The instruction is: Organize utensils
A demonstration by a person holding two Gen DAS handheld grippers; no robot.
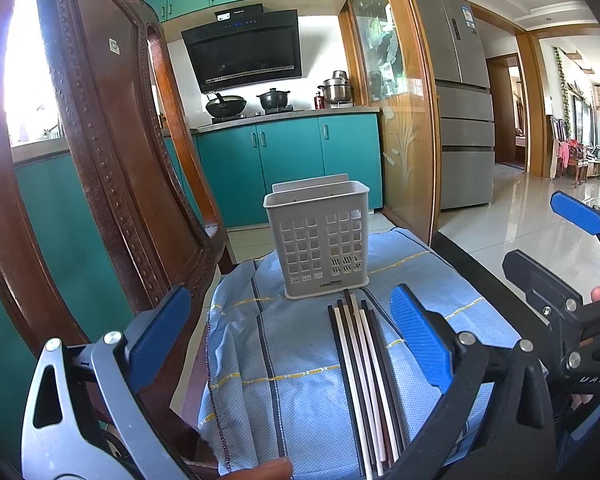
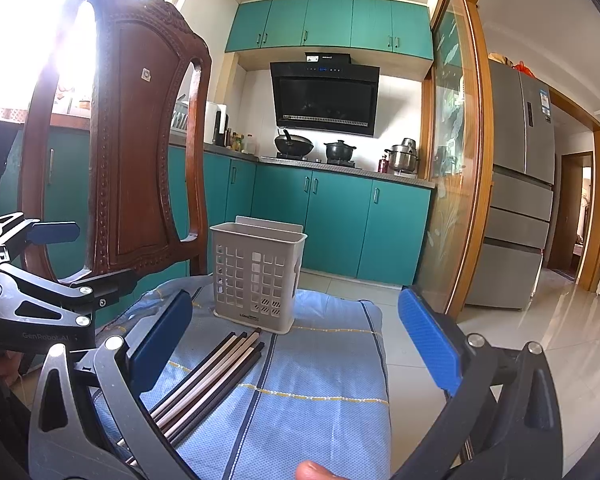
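Note:
A grey perforated utensil holder (image 1: 320, 240) stands upright at the far end of a blue cloth (image 1: 292, 360); it looks empty. Several black and white chopsticks (image 1: 364, 368) lie side by side on the cloth, in front of the holder. My left gripper (image 1: 292, 340) is open and empty above the cloth, with the chopsticks near its right finger. In the right wrist view the holder (image 2: 258, 276) is ahead and the chopsticks (image 2: 216, 376) lie by the left finger. My right gripper (image 2: 296, 344) is open and empty. It also shows in the left wrist view (image 1: 548, 240).
A carved wooden chair back (image 1: 112, 160) stands close on the left, beside the cloth; it also shows in the right wrist view (image 2: 140, 152). Teal kitchen cabinets (image 2: 332, 220), a stove with pots and a grey fridge (image 2: 520, 184) are behind. Tiled floor lies to the right.

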